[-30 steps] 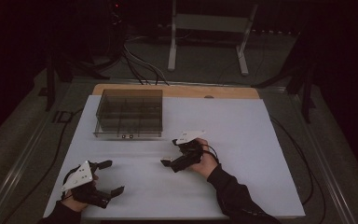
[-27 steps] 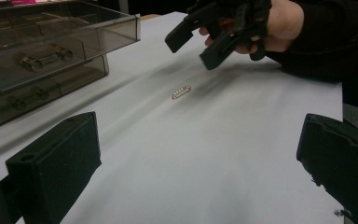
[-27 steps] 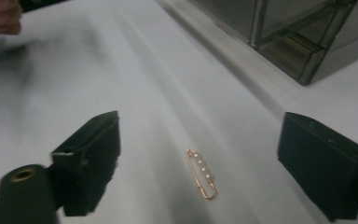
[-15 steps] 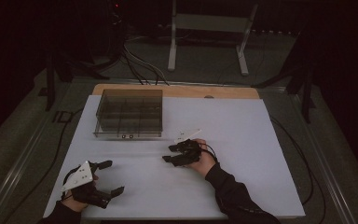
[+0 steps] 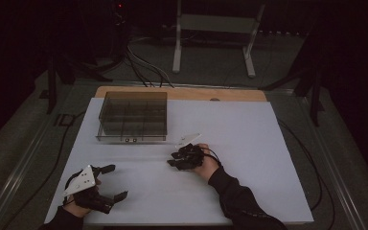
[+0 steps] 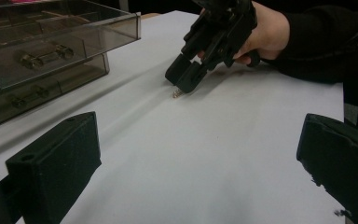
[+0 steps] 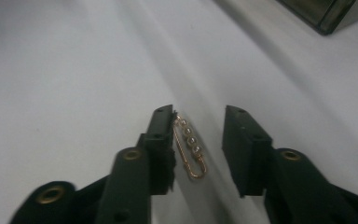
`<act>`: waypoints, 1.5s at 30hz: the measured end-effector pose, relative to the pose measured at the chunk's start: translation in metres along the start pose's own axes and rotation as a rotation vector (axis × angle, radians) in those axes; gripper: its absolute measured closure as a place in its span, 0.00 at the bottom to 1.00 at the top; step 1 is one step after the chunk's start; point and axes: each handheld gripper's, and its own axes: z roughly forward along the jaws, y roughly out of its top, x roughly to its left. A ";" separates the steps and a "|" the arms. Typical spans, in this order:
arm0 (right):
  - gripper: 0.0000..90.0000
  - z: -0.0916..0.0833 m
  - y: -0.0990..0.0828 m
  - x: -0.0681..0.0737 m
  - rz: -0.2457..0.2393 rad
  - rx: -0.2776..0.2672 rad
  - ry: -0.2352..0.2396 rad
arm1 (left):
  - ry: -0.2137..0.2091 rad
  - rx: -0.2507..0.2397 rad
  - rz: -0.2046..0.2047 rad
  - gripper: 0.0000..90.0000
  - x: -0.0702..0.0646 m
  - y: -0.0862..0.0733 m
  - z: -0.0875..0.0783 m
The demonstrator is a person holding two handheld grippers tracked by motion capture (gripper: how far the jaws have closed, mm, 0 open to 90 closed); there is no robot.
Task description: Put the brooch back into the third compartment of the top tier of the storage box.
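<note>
A small gold pin set with several pearls [image 7: 189,148] lies flat on the white sheet. My right gripper [image 7: 199,114] is open and straddles it; the pin rests against the left jaw, with a gap to the other jaw. In the high view the right gripper [image 5: 175,159] sits low at the table's middle, tipped down to the sheet. The left gripper view shows the right gripper [image 6: 182,79] with the gold pin [image 6: 177,94] at its tips. My left gripper [image 5: 116,181] is wide open near the front left, nothing between its jaws.
A smoky clear compartment box [image 5: 133,115] stands at the back left of the white sheet [image 5: 249,143]; metal clips [image 6: 44,55] lie in its compartments. A wooden strip runs along the far edge. Cables trail on the floor beyond.
My right gripper has tipped down and shifted slightly left, bringing its jaws onto the sheet around the pin. The left gripper has stayed put.
</note>
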 end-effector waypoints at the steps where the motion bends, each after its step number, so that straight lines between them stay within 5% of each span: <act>1: 0.76 0.000 0.000 0.001 -0.008 0.003 -0.006 | 0.001 0.005 0.003 0.01 0.000 0.000 0.000; 9: 0.94 0.000 0.003 0.003 -0.047 0.034 -0.035 | -0.003 0.006 0.005 0.01 0.000 0.000 0.000; 28: 0.96 -0.011 0.009 0.010 -0.031 0.018 -0.011 | -0.003 0.005 0.001 0.01 0.000 0.000 0.001; 45: 0.96 -0.023 0.016 0.018 -0.064 0.023 0.016 | -0.005 0.011 0.003 0.01 0.000 0.000 0.002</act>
